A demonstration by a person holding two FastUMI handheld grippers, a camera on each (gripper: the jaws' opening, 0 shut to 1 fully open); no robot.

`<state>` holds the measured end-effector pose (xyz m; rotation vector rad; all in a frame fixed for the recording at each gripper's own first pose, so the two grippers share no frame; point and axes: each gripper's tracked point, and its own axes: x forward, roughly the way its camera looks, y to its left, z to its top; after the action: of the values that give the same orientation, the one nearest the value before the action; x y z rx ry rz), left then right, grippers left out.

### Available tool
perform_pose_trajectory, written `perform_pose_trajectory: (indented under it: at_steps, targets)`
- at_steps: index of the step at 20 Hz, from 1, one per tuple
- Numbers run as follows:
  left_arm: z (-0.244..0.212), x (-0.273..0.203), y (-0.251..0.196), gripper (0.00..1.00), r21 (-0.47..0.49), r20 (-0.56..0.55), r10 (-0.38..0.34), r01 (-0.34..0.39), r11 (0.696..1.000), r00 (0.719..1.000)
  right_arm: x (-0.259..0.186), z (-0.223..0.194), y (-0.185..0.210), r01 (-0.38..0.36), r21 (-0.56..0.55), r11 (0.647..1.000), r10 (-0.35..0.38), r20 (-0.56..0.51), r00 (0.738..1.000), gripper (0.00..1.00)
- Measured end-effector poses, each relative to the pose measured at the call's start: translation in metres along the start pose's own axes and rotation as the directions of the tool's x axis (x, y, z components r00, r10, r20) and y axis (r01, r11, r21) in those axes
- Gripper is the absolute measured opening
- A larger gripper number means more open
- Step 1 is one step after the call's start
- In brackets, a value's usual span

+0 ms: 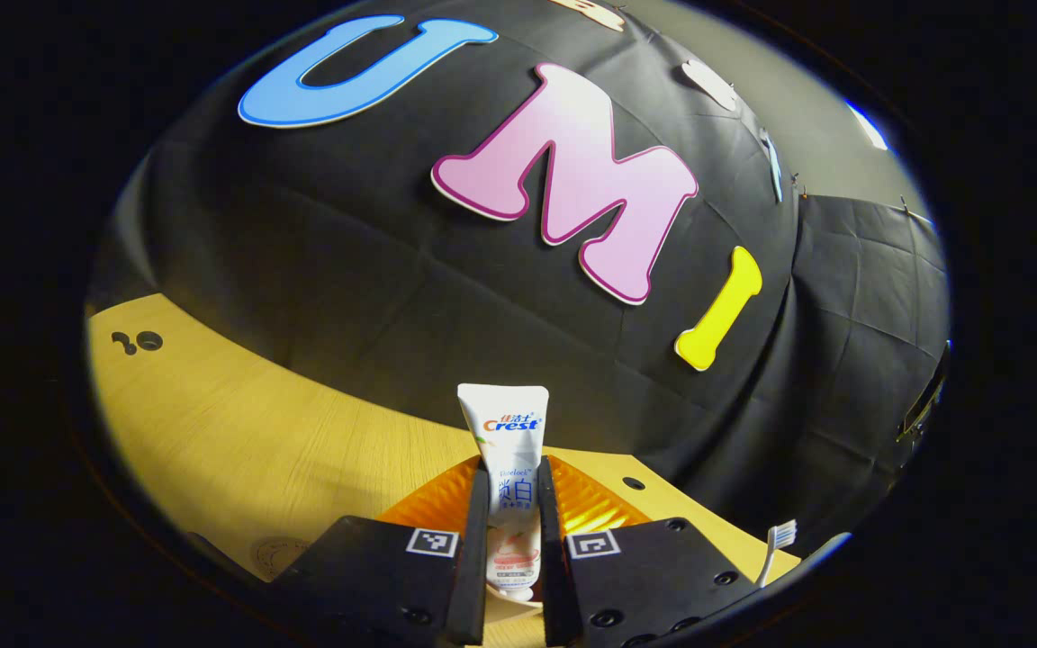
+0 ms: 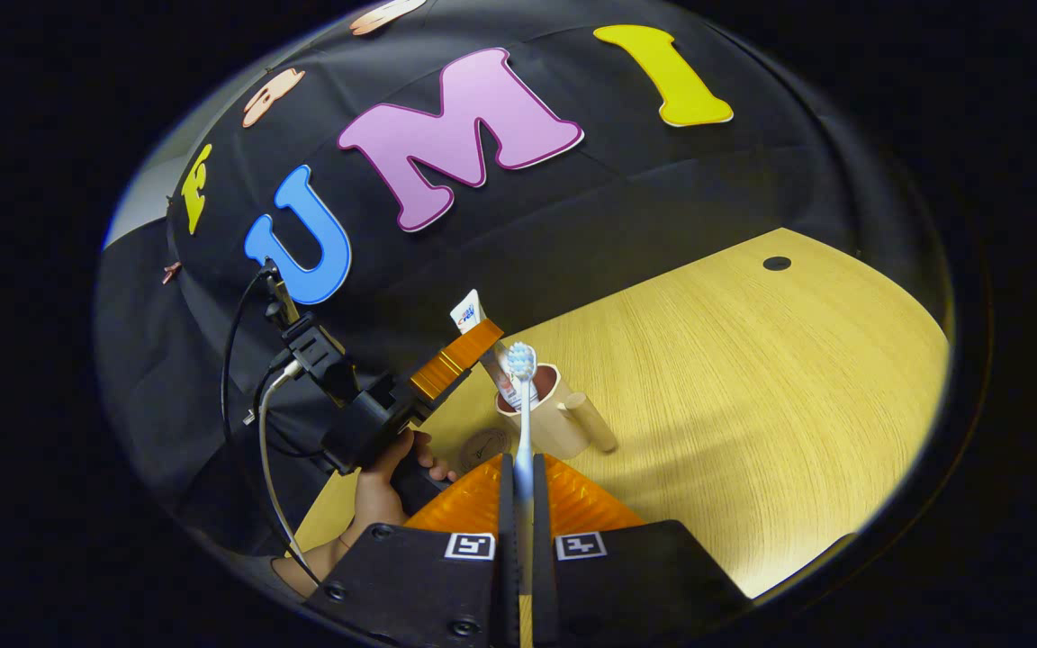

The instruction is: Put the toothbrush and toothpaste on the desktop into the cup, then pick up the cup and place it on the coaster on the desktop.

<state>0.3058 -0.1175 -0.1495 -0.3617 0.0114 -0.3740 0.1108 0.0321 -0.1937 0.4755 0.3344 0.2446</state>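
Left gripper view, from left to right. A wooden desk (image 1: 239, 432) fills the lower left, with a dark cut-out near its far edge and a faint round coaster (image 1: 277, 553) at the lower rim. At centre, the left gripper (image 1: 513, 504) stands with its two fingers closed against the sides of an upright toothpaste tube (image 1: 508, 450), flat crimped end uppermost and cap end low between the fingers. Whether the cap rests on anything cannot be told. At the lower right edge, the bristle head of a toothbrush (image 1: 778, 540) rises on its thin handle.

Right gripper view, from left to right. Cables (image 2: 253, 396) trail from the rear of the left gripper (image 2: 473, 346), which a hand (image 2: 383, 490) holds from below. Its fingers grip the toothpaste tube (image 2: 469, 315), tilted, with the lower end reaching down into the cup (image 2: 554, 418). The coaster (image 2: 485, 447) lies on the desk (image 2: 752, 378) just beside the cup, toward the camera. The cup stands on the desk with its handle toward the right. At bottom centre, the right gripper (image 2: 523, 513) has its fingers nearly together, pinching the handle of the toothbrush (image 2: 521, 405), whose bristle head points up in front of the cup's rim.
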Motion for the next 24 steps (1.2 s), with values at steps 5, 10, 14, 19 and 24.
perform_pose_trajectory:
  at_steps: [5, 10, 14, 19, 24]
  targets:
    - [-0.024, 0.001, 0.001, 0.39, -0.032, -0.078, -0.002, 0.0, 0.999, 0.997, 0.005, 0.009, -0.002, -0.003, 0.03, 1.0, 0.002, 0.024, 1.0, 0.1]
    - [-0.026, -0.009, 0.002, 0.47, 0.006, -0.097, -0.002, 0.003, 1.0, 0.995, 0.018, 0.031, -0.003, -0.007, 0.073, 0.997, 0.001, 0.083, 0.997, 0.1]
    - [-0.015, -0.036, 0.0, 0.7, 0.029, -0.091, -0.016, 0.019, 0.999, 0.996, 0.037, 0.075, 0.003, -0.042, 0.115, 0.993, 0.019, 0.194, 0.981, 0.1]
    - [-0.013, -0.087, 0.001, 0.73, 0.035, -0.106, -0.006, 0.009, 0.999, 0.994, 0.071, 0.114, 0.01, -0.077, 0.131, 0.988, 0.034, 0.299, 0.954, 0.1]
    - [-0.043, -0.145, 0.003, 0.73, 0.009, -0.181, 0.018, -0.017, 1.0, 0.983, 0.105, 0.13, -0.003, -0.069, 0.142, 0.987, 0.011, 0.372, 0.928, 0.1]
